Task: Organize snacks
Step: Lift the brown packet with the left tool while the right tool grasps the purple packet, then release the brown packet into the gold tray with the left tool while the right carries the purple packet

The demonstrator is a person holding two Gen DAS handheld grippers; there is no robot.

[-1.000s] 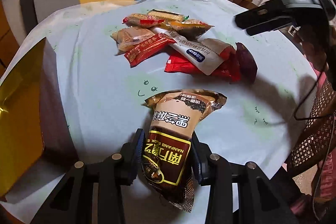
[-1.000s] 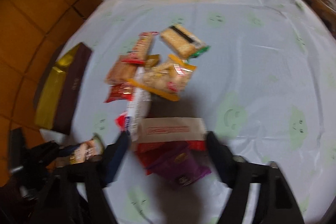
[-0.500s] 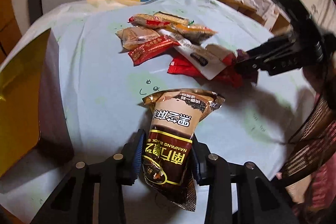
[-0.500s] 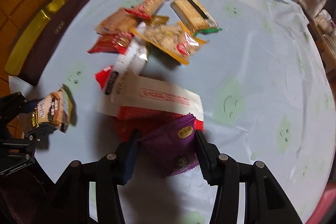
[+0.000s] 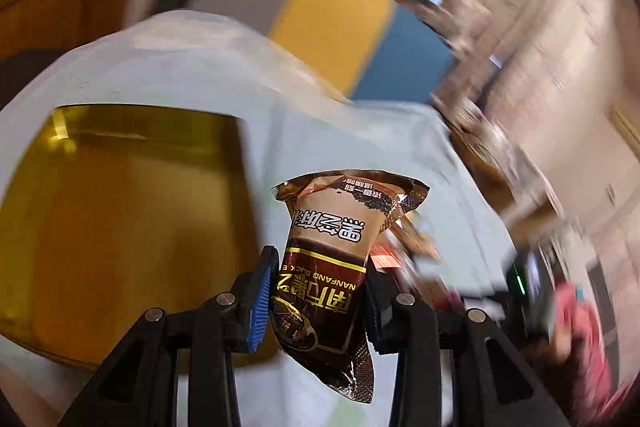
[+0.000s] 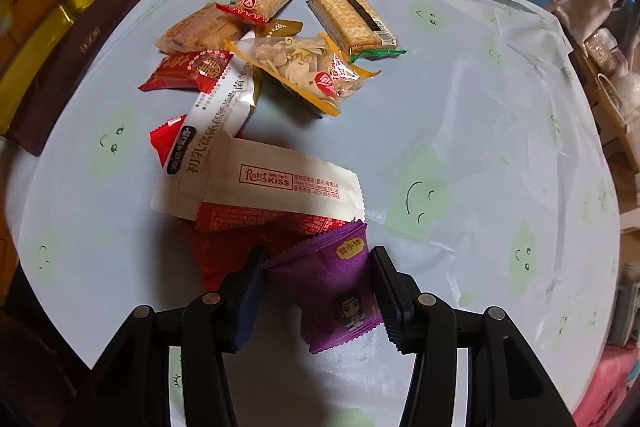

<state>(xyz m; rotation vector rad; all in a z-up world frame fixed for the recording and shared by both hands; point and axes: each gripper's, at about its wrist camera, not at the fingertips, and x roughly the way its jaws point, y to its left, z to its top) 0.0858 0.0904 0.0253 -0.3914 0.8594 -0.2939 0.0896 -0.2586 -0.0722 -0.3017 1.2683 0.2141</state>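
The gold-lined box (image 5: 120, 227) at the table's (image 6: 480, 131) left edge is the place to watch, and as far as the left wrist view shows, its inside looks bare, so the sorting has hardly begun. The left gripper (image 5: 316, 301) is clamped on a brown sesame-drink sachet (image 5: 328, 267), lifted clear of the cloth and held just beside the box's right wall, not yet over its floor. That view is smeared, so I cannot tell whether anything lies in the box's hidden corners.

Well to the right of the box, the right gripper (image 6: 316, 297) points steeply down with its jaws closed on a purple packet (image 6: 340, 287); the pads press its two sides. The packet's upper corner overlaps a red wrapper (image 6: 224, 255), and I judge it is not yet raised.

Beyond it the heap (image 6: 256, 75), between the box and the far rim of the table, is untouched: a white-and-red bar (image 6: 280, 187), a long white stick pack (image 6: 216, 119), a seed bag (image 6: 308, 67), a cracker pack (image 6: 348, 19) and several red and tan wrappers. By my reckoning nearly everything remains to be carried over.
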